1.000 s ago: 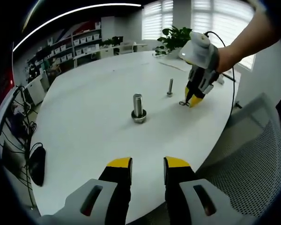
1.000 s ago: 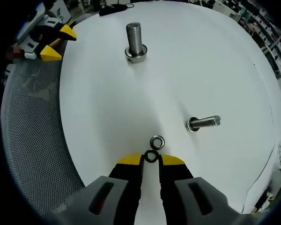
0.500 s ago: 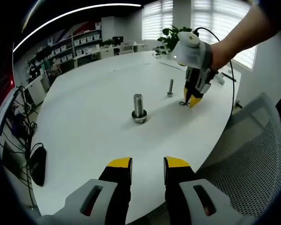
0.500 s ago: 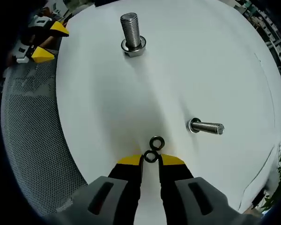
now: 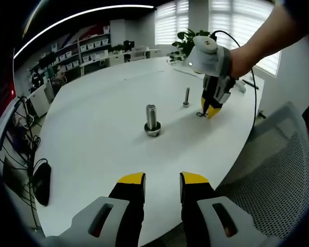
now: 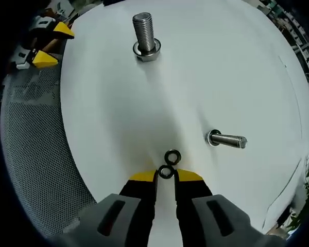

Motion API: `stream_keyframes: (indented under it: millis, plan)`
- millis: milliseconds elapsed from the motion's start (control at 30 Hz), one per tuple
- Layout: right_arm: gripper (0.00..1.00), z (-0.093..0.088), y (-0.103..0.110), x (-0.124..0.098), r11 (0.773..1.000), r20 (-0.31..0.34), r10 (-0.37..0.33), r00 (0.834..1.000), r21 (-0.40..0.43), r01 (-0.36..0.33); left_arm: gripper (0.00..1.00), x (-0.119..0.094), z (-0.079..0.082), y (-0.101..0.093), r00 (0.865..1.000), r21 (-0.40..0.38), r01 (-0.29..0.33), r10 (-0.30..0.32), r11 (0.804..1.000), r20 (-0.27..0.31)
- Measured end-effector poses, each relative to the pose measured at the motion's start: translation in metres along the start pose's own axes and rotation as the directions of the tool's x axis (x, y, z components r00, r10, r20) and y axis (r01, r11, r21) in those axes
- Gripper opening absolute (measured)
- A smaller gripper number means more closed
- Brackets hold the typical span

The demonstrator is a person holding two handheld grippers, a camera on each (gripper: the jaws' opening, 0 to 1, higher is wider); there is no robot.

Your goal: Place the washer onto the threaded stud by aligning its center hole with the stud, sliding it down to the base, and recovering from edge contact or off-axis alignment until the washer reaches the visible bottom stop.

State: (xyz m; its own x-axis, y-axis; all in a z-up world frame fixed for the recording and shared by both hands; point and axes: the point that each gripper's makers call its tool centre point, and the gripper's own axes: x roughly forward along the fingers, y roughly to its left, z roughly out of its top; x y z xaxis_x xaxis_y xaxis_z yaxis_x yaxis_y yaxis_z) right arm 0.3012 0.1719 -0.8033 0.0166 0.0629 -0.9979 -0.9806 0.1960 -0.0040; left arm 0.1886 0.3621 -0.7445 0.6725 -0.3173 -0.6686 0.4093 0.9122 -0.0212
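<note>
Presently, right claw [image 6: 166,175]: yellow tips pressed onto a small dark washer [image 6: 166,172], pinched edgewise just above the white surface [image 6: 221,62]; second washer [image 6: 172,156] lying flat on the surface, touching or nearly touching the held one, just ahead of the tips; thin stud [image 6: 227,139] standing off to the right of the tips, near, nothing between; thick bolt [image 6: 145,35] with a collar at its base, well apart, farther ahead; left claw [image 5: 162,181]: tips spread, holding nothing, hovering at the near edge of the surface, the thick bolt [image 5: 152,120] ahead of it; mesh chair [image 5: 278,175] beside the surface; black mouse-like object [image 5: 40,180] at the left edge; change from half a second ago: scarcely any, washers and stud sit alike in the right gripper view.
</note>
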Motion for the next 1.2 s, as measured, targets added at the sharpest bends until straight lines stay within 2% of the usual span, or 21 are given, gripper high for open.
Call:
stream_keyframes:
  millis: [400, 533, 600, 733, 867, 1033, 1200]
  plan:
    - [0.15, 0.0017, 0.0025, -0.0003, 1.000, -0.034, -0.027, 0.999, 0.000, 0.027, 0.24, 0.0002, 0.0005, -0.0006, 1.000, 0.000, 0.004, -0.004, 1.000, 0.001]
    - [0.15, 0.0025, 0.0042, 0.0004, 0.999, -0.086, -0.052, 0.995, -0.021, 0.050, 0.24, 0.0001, 0.0003, -0.0002, 1.000, -0.001, 0.003, -0.003, 1.000, 0.002]
    - [0.15, 0.0029, 0.0039, 0.0008, 0.996, -0.116, -0.062, 0.991, -0.075, 0.054, 0.24, -0.0002, 0.0003, 0.0003, 1.000, 0.000, 0.001, -0.001, 1.000, 0.000]
    - [0.15, 0.0030, 0.0035, 0.0008, 0.996, -0.132, -0.065, 0.989, -0.070, 0.057, 0.24, -0.0005, 0.0007, 0.0005, 1.000, -0.003, 0.001, -0.001, 1.000, 0.002]
    - [0.15, 0.0015, 0.0023, -0.0008, 0.998, -0.082, -0.048, 0.995, -0.045, 0.045, 0.24, -0.0008, 0.0022, 0.0003, 1.000, -0.006, 0.004, -0.004, 1.000, 0.009]
    - [0.14, 0.0026, 0.0004, -0.0023, 0.998, -0.006, -0.003, 1.000, 0.067, 0.003, 0.24, -0.0008, 0.0026, 0.0010, 1.000, -0.010, 0.000, 0.000, 1.000, 0.011]
    - [0.14, 0.0020, 0.0020, -0.0015, 0.999, 0.018, -0.019, 1.000, 0.050, 0.018, 0.24, -0.0011, 0.0036, 0.0006, 1.000, -0.012, 0.003, -0.002, 1.000, 0.014]
